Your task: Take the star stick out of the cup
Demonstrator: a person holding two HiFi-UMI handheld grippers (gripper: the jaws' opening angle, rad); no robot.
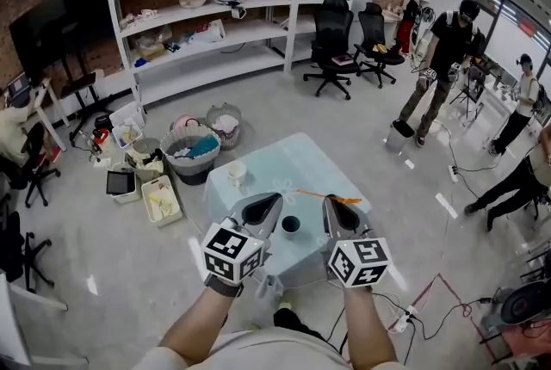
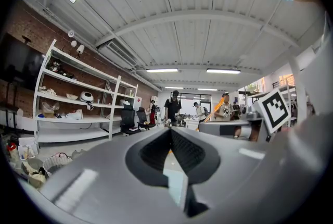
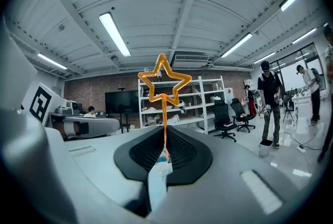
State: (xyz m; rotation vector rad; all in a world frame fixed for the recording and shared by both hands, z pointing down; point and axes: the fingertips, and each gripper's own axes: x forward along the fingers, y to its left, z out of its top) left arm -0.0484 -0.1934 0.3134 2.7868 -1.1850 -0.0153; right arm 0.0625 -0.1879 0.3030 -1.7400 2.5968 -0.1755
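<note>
Above the counter (image 1: 293, 155), your right gripper (image 1: 331, 203) pinches the star stick (image 3: 164, 113) outside the cup (image 1: 291, 225). Your left gripper (image 1: 274, 200) is closed, empty.

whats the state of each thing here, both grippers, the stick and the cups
star stick: out of the cup, clamped by its stem
right hand-held gripper: shut on the star stick
left hand-held gripper: shut, nothing in it
dark cup: upright on the table, no stick in it
white cup: upright on the table
</note>
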